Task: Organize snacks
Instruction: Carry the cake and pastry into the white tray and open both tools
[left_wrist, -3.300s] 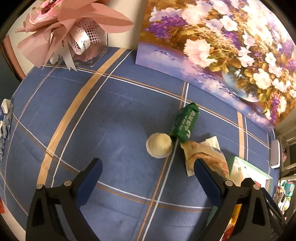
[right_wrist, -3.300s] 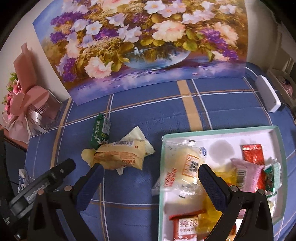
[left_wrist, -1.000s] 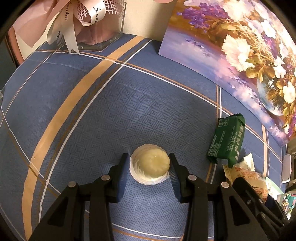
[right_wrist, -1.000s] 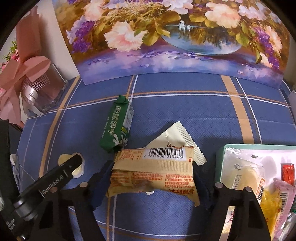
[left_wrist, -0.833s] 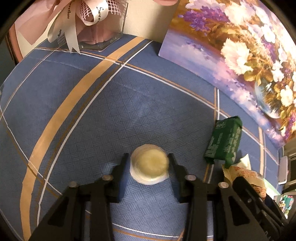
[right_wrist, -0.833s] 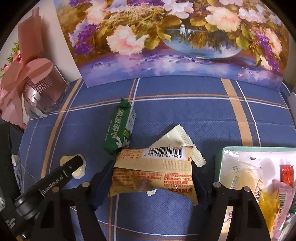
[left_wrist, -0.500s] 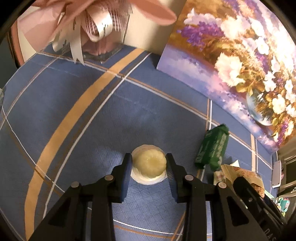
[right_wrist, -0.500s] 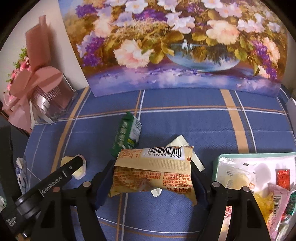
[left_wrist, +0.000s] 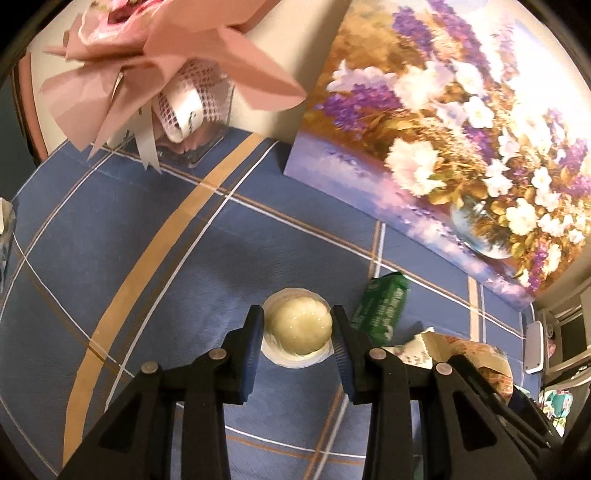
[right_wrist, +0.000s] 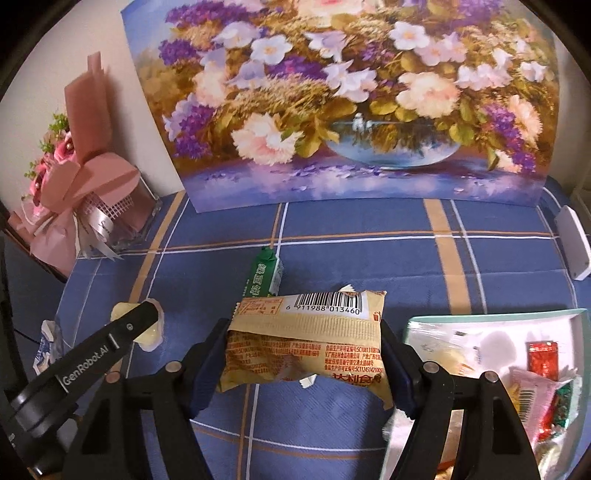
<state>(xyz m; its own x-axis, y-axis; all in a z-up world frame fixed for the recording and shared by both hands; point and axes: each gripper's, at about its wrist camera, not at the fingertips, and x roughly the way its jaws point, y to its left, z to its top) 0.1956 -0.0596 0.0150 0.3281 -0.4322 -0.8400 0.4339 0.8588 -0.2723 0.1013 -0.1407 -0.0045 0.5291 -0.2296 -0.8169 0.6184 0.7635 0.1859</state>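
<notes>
Two held snacks: jelly cup (left_wrist: 298, 330), yellow packet (right_wrist: 304, 345)

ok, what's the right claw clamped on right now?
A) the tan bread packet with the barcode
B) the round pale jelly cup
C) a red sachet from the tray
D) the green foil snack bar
A: in the right wrist view the right claw has its pads pressed against both ends of the tan plastic bread packet with the barcode, while the green foil snack bar lies on the blue checked tablecloth behind it.
</notes>
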